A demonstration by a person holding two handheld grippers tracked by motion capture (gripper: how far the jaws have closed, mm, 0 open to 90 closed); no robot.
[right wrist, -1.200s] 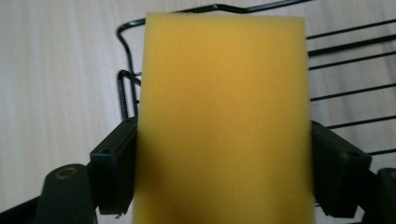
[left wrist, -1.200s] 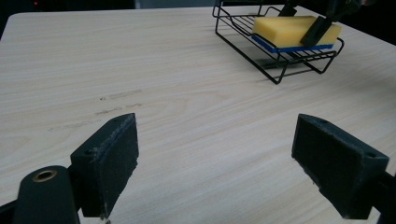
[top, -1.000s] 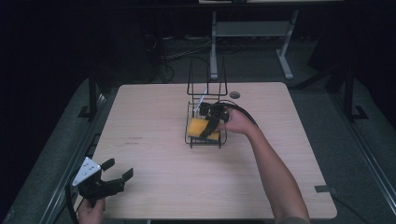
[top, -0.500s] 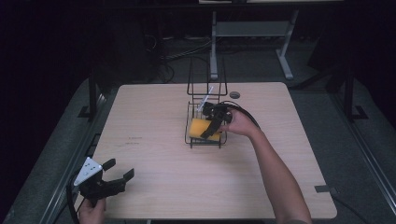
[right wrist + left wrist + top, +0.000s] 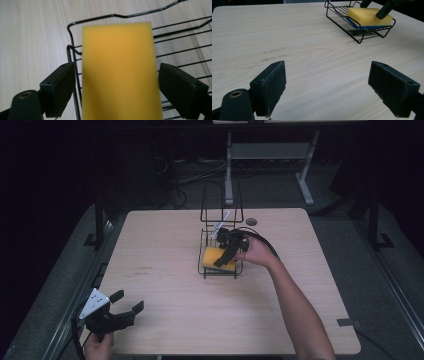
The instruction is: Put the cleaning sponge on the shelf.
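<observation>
Sponge in the rack, right gripper straddling it

The yellow sponge (image 5: pixel 218 257) lies flat in the black wire rack (image 5: pixel 206 270) near the middle of the wooden table (image 5: pixel 165 245), blue side down as the left gripper view shows it. The right gripper (image 5: pixel 226 254) is right over it, reaching in from the person's side. In the right gripper view the sponge (image 5: pixel 120 72) runs lengthwise straight away from the camera, its long axis in line with the jaws, which stand wide apart on either long side. There is a sliver of gap at each side, so I would say they are not pressing it; released, holding nothing, though whether a jaw tip brushes the top I cannot tell.

The left gripper (image 5: pixel 116 312) hangs well apart at the near left corner of the table, jaws spread and empty, the rack (image 5: pixel 362 30) far ahead of it. The right hand is plainly the nearer one; closing across the sponge's short width looks like the move that counts
</observation>
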